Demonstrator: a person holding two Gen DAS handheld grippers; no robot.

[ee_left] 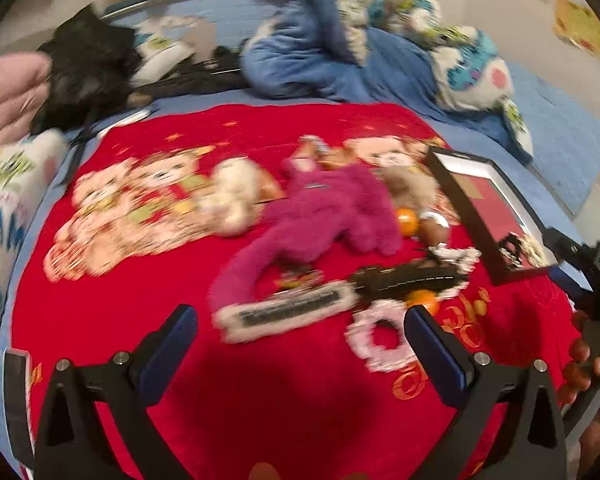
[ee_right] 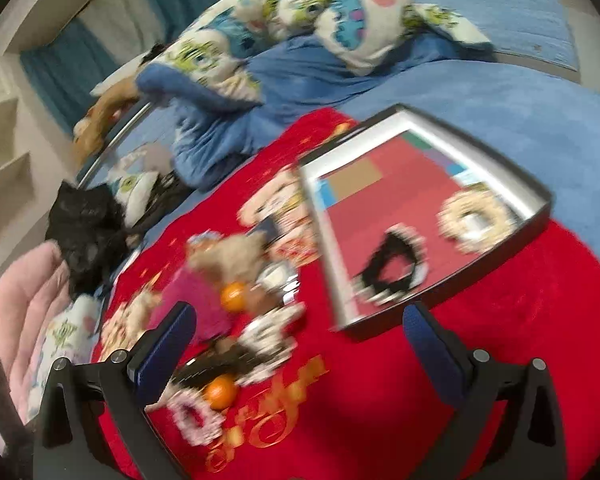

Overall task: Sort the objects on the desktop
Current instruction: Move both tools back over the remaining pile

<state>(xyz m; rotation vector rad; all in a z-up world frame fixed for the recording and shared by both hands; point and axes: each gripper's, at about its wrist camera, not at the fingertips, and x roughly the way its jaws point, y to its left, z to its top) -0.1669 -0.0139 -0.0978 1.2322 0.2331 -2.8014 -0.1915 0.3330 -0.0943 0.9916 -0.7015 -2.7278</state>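
Note:
A red cartoon-print blanket carries a pile of small things: a magenta plush, a cream plush, two orange balls, a white fuzzy clip, a black clip and a pink scrunchie. A black-framed tray holds a black scrunchie and a cream scrunchie. My left gripper is open and empty above the blanket, just short of the white clip. My right gripper is open and empty near the tray's front corner. The pink scrunchie and an orange ball lie by its left finger.
A blue bedsheet surrounds the blanket. A crumpled blue cartoon quilt and a black bag lie at the back. A pink cushion is at the left. The other hand and its gripper show at the right edge.

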